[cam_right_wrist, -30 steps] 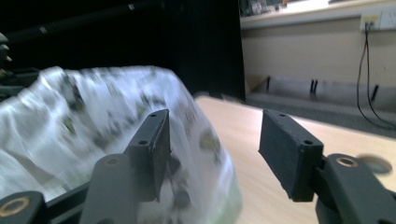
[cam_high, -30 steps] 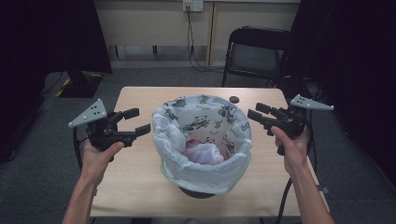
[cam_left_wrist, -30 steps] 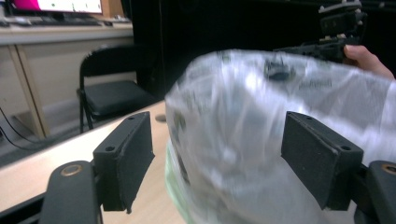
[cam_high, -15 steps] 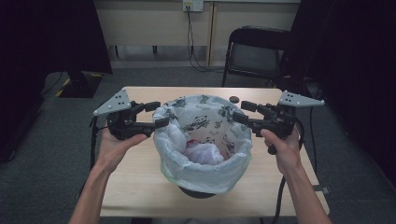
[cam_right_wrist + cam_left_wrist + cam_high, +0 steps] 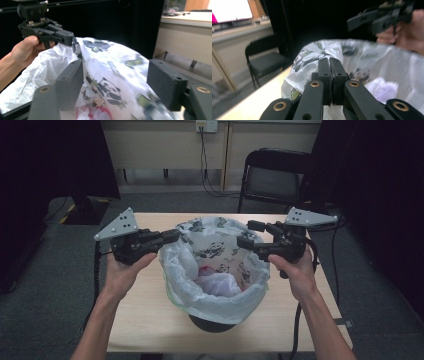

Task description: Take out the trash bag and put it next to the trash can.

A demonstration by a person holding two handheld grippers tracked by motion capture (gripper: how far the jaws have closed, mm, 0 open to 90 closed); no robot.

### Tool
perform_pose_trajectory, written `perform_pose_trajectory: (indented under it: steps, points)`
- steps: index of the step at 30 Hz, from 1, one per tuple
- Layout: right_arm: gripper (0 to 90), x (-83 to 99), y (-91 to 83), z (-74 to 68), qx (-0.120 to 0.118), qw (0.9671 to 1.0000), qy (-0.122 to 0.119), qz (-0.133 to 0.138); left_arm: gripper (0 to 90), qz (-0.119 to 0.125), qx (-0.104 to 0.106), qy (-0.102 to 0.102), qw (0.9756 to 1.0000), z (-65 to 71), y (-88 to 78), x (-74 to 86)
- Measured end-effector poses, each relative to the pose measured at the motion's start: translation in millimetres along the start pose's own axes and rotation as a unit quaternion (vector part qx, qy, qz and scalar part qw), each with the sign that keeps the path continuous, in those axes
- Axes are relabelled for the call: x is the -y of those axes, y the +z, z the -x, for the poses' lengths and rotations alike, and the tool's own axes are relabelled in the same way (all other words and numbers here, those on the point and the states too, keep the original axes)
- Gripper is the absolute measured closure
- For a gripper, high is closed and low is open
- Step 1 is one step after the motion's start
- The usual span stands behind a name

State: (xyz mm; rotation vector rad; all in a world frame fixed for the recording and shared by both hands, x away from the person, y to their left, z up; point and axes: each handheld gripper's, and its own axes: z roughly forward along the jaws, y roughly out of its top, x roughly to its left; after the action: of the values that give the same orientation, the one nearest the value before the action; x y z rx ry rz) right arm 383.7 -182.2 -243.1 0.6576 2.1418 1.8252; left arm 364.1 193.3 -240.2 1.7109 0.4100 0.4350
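A dark bin (image 5: 212, 322) lined with a white panda-print bag (image 5: 210, 247) stands mid-table. Crumpled white and red waste (image 5: 217, 282) lies inside. My left gripper (image 5: 172, 236) is at the bag's left rim, jaws pressed together (image 5: 329, 61); in the right gripper view the bag's edge rises to its tip (image 5: 67, 37), so it looks shut on the rim. My right gripper (image 5: 250, 234) is open, its jaws wide apart on either side of the right rim (image 5: 116, 72). It appears far off in the left gripper view (image 5: 359, 21).
The wooden table (image 5: 145, 320) has bare surface on both sides of the bin. A black chair (image 5: 280, 175) stands behind the table at the far right. Cables hang from a wall socket (image 5: 206, 126). Dark curtains flank both sides.
Both grippers have moved inward from the table's sides to the bag's rim. The left gripper's jaws, open earlier, have come together at the rim.
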Motion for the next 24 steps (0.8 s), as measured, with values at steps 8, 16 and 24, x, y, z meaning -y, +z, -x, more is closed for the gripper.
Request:
perform_pose_trajectory:
  steps: [8, 16, 24]
  points:
    - [22.3, -38.4, 33.3, -25.6, -0.050, 0.9982, -0.034, -0.006, 88.5, 0.029, 0.032, 0.014, 0.9990, 12.5, 6.8, -27.0]
    - [24.7, -38.7, 75.2, -38.8, -0.145, 0.9884, -0.009, -0.043, 88.6, 0.047, 0.017, 0.007, 0.9987, 7.3, 9.0, -32.5]
    - [24.7, -28.7, 92.6, -59.1, -0.171, 0.9835, -0.013, -0.057, 88.6, 0.048, -0.002, 0.003, 0.9988, -1.1, 15.5, -33.3]
